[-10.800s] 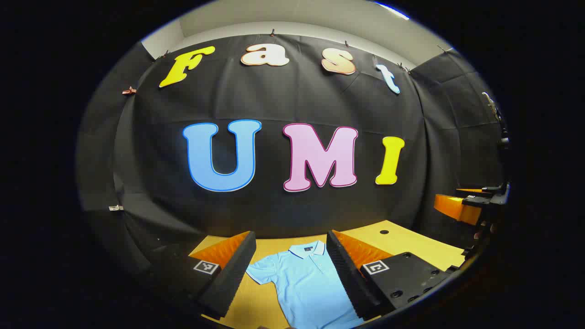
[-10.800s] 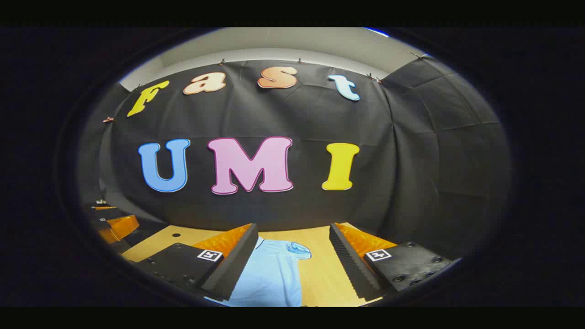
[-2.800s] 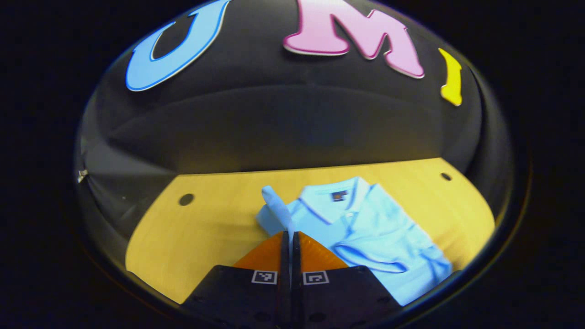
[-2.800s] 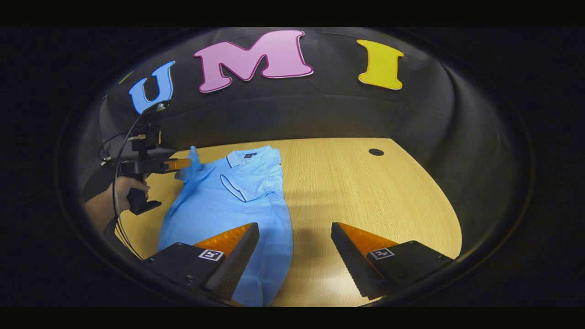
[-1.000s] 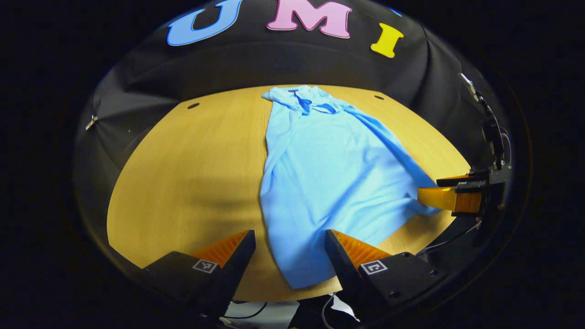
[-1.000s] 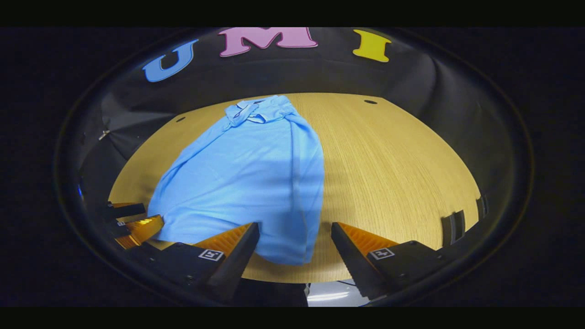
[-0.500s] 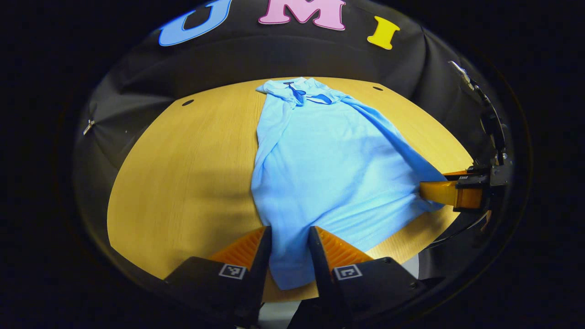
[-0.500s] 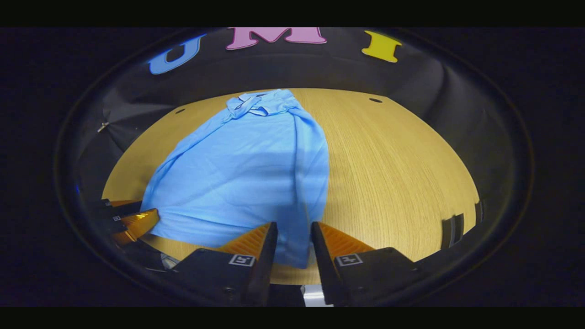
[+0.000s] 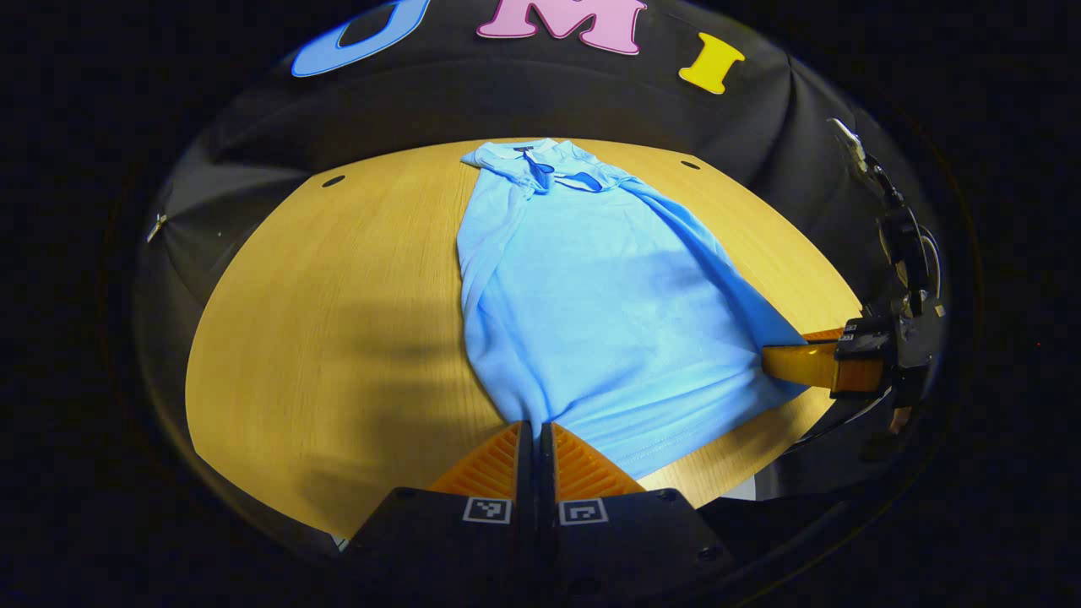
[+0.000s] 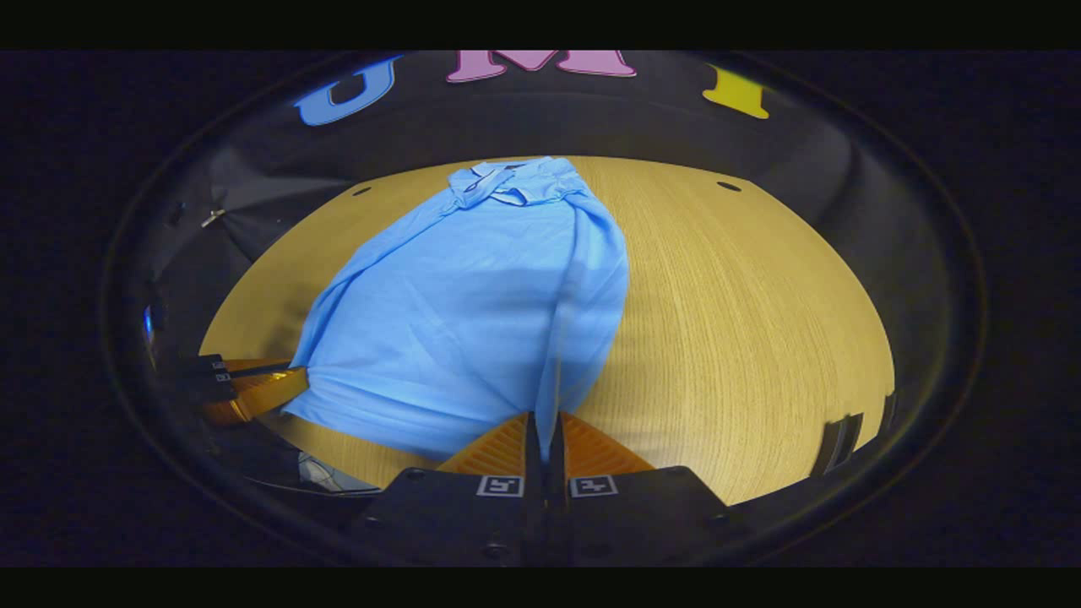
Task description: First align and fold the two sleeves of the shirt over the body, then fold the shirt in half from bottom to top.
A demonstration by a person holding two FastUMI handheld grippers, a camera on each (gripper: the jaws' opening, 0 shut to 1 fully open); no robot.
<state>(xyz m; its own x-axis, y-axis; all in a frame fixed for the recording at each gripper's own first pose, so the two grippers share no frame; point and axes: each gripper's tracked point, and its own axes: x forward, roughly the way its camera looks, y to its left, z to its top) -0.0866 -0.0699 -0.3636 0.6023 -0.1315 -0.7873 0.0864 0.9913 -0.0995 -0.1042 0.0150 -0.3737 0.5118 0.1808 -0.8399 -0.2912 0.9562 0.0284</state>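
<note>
Wooden counter (image 9: pixel 338 321) carried the light-blue shirt (image 9: pixel 591 304), laid lengthwise with its collar (image 9: pixel 540 160) at the far end, toward the black booth wall, and its hem at the near edge. Both sleeves were seen folded in over the chest just below the collar, so the first step was judged complete.

The left hand-held gripper (image 9: pixel 535 435) had its fingers brought together on the near left corner of the hem, with cloth pinched between them. The right hand-held gripper (image 10: pixel 545 426) was likewise clamped on the near right corner; it also appeared at the right of the left gripper view, at the hem's edge (image 9: pixel 798 363). The hem between the two corners ran roughly straight, sagging a little at mid-span.

The step in hand was judged to be the start of the bottom-to-top fold. The next move would call for raising both corners together, at equal height and spacing, carrying them toward the collar and laying the hem square across the shoulders. Uneven travel would probably skew the fold or disturb the sleeves.
</note>
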